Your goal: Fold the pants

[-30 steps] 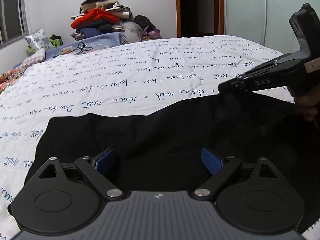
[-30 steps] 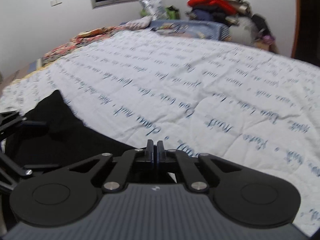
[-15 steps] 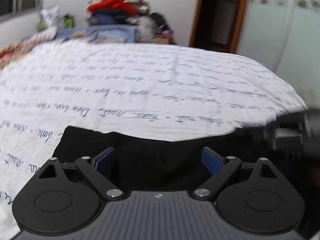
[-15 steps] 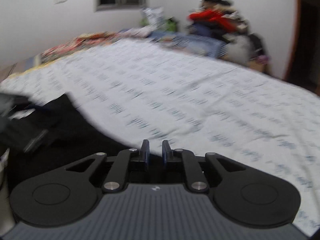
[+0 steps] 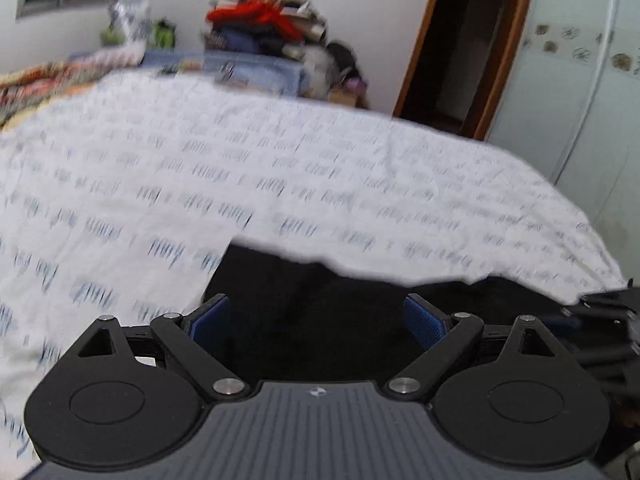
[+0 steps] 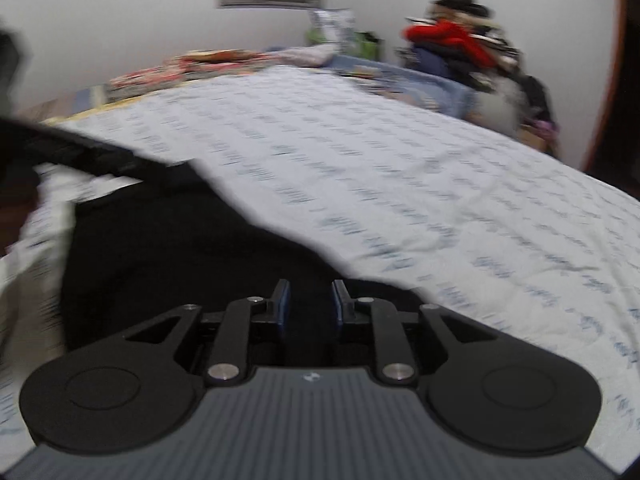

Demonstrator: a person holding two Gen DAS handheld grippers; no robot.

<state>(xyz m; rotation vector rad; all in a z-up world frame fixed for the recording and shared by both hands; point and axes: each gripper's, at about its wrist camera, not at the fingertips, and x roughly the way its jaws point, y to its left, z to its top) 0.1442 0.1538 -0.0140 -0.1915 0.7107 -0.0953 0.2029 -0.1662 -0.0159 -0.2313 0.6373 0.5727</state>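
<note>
Black pants [image 5: 320,320] lie along the bed's [image 5: 280,184] near edge — beneath my spread left gripper [image 5: 316,320]; right gripper [image 6: 308,306], just opening, holds nothing.

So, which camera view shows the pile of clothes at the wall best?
The left wrist view: the pile of clothes sits near the top centre, red garment and dark layers visible despite blur. In the right wrist view the pile is at the upper right, more smeared.

Black pants [image 5: 320,320] lying flat (edges blurred) on white printed bedspread [image 5: 280,180].
</note>
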